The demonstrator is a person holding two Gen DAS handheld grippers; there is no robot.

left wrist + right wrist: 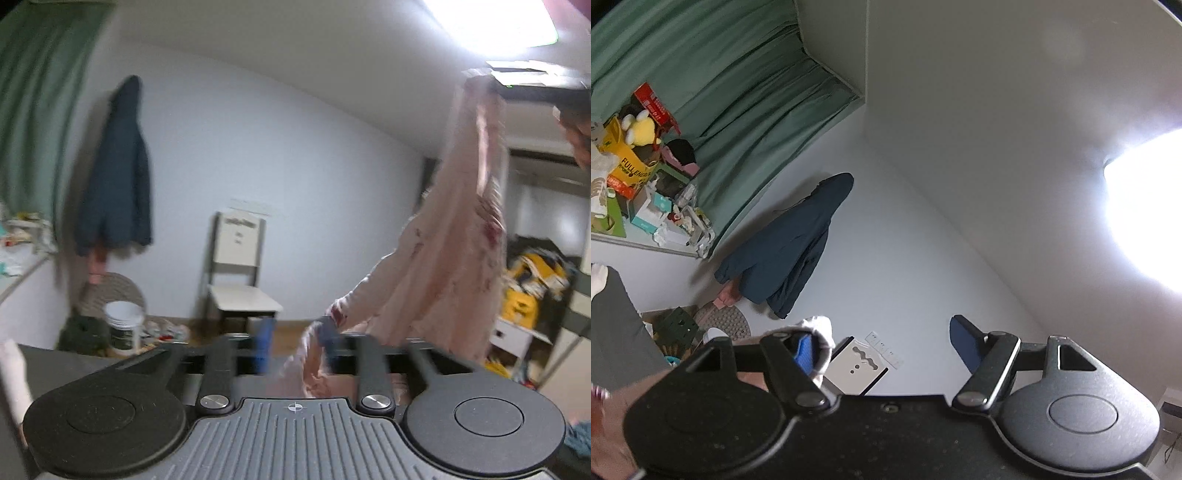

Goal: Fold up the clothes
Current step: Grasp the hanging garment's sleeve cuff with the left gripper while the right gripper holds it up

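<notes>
**Pink cloth hanging by thin grips**

Pink garment (443, 258) hangs in the air between your grippers. The right gripper (517, 79) holds its top edge high. The left gripper (295, 350) has fingers set fairly wide, with the lower hem bunched by one blue pad; whether it truly pinches is blurred. In the right view, fingers (805, 354) stand wide, white cloth draped over one. A quick shake could slip either hold and drop the garment.

1 pink garment (454, 266), 1 chair (238, 273) — 1 jacket (118, 170)
</notes>
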